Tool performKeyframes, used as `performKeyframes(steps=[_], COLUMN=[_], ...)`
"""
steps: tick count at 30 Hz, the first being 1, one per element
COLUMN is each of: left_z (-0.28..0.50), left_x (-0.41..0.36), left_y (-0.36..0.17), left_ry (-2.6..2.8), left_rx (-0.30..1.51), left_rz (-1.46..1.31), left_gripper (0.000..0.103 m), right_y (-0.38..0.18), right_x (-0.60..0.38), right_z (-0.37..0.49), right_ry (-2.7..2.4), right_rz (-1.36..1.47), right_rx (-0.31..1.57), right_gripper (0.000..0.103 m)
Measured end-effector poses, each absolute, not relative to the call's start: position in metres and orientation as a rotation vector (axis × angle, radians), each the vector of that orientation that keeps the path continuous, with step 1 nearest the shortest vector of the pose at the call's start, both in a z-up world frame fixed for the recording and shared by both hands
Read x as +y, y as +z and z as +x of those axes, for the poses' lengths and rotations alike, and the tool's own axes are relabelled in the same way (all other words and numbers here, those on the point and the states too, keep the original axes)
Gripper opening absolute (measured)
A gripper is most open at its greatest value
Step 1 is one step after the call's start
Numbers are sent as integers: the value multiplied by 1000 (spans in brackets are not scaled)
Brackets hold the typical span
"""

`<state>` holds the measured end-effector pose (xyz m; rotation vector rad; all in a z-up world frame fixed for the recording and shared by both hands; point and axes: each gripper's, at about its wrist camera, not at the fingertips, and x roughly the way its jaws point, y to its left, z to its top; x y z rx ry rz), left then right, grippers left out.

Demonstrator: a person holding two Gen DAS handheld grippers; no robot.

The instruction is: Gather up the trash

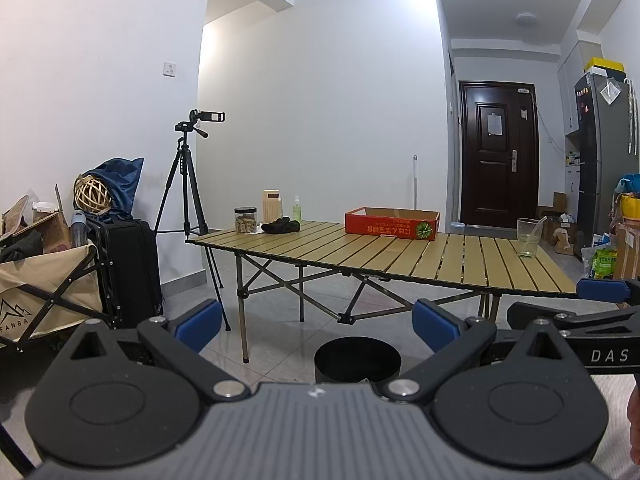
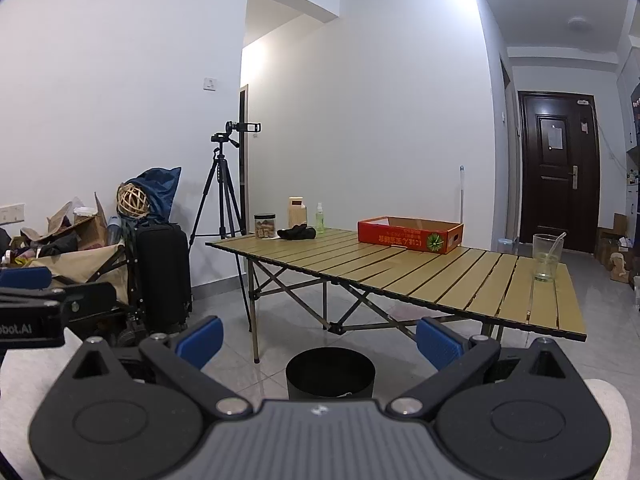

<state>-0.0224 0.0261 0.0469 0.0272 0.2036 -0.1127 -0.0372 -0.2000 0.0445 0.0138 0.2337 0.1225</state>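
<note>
The black bin (image 1: 357,360) on the floor loses its base behind the left gripper's body; the print on the red box (image 2: 410,235) is too small to read; the jar (image 1: 245,220) holds something brownish I cannot make out; the wagon (image 1: 40,288) is cut by the frame edge.

Folding slatted table (image 2: 400,276) on crossed metal legs, standing on a pale tiled floor (image 2: 280,336). On the table: a red cardboard tray (image 2: 410,236) near the far edge; a clear cup (image 2: 546,258) with a straw at the right end; at the left end a lidded jar (image 2: 265,226), a tan container (image 2: 297,212), a green spray bottle (image 2: 319,218) and a black cloth (image 2: 297,233). On the floor, near the table: a black bin (image 2: 330,374).
</note>
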Motion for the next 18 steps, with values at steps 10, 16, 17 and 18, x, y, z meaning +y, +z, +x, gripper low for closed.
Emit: performKeyframes(steps=[10,16,17,18], left_z=[-21,-20,-20,-20], left_x=[27,27,27,27], left_y=[48,49,49,49], left_ry=[-112,-113,-112,-112], left_rx=[205,204,207,208], left_rz=[28,31,31,32], left_gripper=[103,103,103,103], right_y=[44,44,45,45], right_x=[-198,-199,-199,-199], right_z=[-37,-39,-39,-39], right_ry=[128,128,126,125], right_rz=[8,7,7,7], right_rx=[233,225,224,223], right_gripper=[103,103,103,103])
